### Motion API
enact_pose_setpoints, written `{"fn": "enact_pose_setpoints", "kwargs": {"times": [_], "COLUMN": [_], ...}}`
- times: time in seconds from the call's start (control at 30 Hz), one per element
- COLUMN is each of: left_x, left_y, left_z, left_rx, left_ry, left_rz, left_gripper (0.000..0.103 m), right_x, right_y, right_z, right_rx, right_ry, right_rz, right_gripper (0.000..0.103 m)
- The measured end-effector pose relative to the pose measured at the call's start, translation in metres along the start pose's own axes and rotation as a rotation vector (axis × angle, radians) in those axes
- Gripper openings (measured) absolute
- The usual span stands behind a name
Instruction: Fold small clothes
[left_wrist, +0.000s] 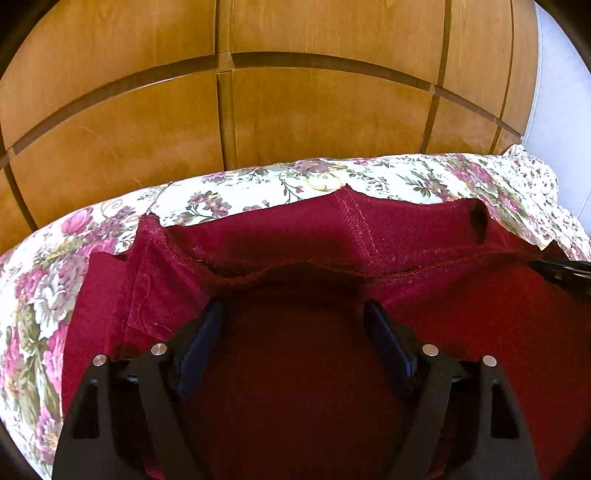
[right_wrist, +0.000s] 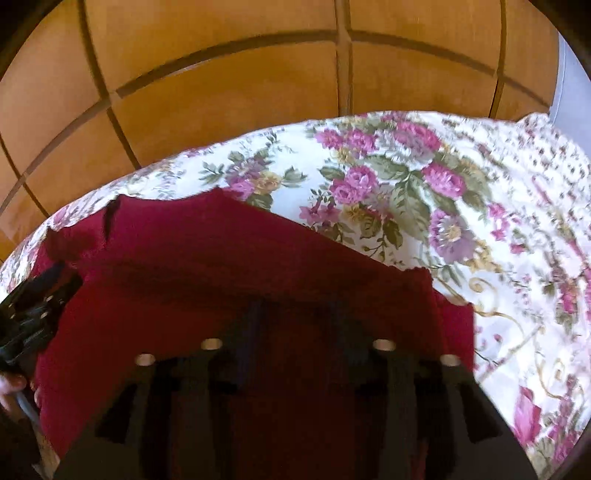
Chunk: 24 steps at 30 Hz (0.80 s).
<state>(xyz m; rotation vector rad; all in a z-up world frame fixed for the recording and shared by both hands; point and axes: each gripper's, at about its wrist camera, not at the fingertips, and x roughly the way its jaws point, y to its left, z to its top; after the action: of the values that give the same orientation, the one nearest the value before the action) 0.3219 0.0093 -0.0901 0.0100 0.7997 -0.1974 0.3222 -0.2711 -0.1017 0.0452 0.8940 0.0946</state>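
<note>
Crimson fabric fills the lower half of both wrist views: a small dark-red garment (left_wrist: 424, 236) lies spread on a bed covered by a floral bedspread (left_wrist: 258, 184), cream with pink and purple roses and green leaves. Behind the bed stands a wooden wardrobe (left_wrist: 295, 110) with panelled doors.

In the left wrist view, the left claw (left_wrist: 293, 314) hangs over the garment with its jaws set wide apart; the blue pads (left_wrist: 201, 339) show on the inner faces and nothing is pinched between them, only the cloth lying below. Ahead of it the garment's hemmed edge runs across, with a stitched seam rising toward the far edge and a folded flap at the left. At the right border a dark tip of the right claw (left_wrist: 561, 271) pokes in over the cloth.

The right wrist view is blurred. The right claw (right_wrist: 295, 314) also stands spread over the red cloth (right_wrist: 221, 258), with no fabric seen gripped between its fingers. The garment's far edge slopes down to the right, bedspread (right_wrist: 406, 177) beyond it. At the left border, the left claw (right_wrist: 33, 314) appears, with a hand (right_wrist: 13, 387) below it.
</note>
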Motion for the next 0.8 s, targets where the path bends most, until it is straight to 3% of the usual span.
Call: {"fn": "enact_pose_setpoints", "kwargs": {"times": [0.2, 0.3, 0.37, 0.43, 0.53, 0.63, 0.8], "left_x": [-0.001, -0.004, -0.012, -0.029, -0.066, -0.101, -0.123], "left_y": [-0.001, -0.006, -0.01, -0.014, -0.023, -0.04, -0.067], "left_z": [0.0, 0.0, 0.001, 0.001, -0.01, -0.024, -0.046], "left_rx": [0.004, 0.023, 0.042, 0.044, 0.014, 0.009, 0.026], "left_ry": [-0.004, -0.009, -0.006, -0.007, -0.075, -0.126, -0.14], "left_rz": [0.004, 0.041, 0.086, 0.085, 0.022, -0.075, -0.171], "left_gripper": [0.08, 0.085, 0.088, 0.088, 0.087, 0.087, 0.083], "right_x": [-0.053, -0.064, -0.069, -0.077, -0.082, -0.084, -0.081], "right_y": [0.014, 0.021, 0.012, -0.007, -0.034, -0.053, -0.07], "right_z": [-0.022, -0.032, -0.039, -0.047, -0.061, -0.076, -0.103], "right_rx": [0.002, -0.011, 0.072, 0.226, 0.447, 0.597, 0.826], "right_ry": [0.019, 0.106, 0.163, 0.166, 0.182, 0.177, 0.177], "right_rz": [-0.014, -0.109, -0.149, -0.082, 0.006, 0.069, 0.173], "right_gripper": [0.074, 0.083, 0.087, 0.09, 0.091, 0.091, 0.091]}}
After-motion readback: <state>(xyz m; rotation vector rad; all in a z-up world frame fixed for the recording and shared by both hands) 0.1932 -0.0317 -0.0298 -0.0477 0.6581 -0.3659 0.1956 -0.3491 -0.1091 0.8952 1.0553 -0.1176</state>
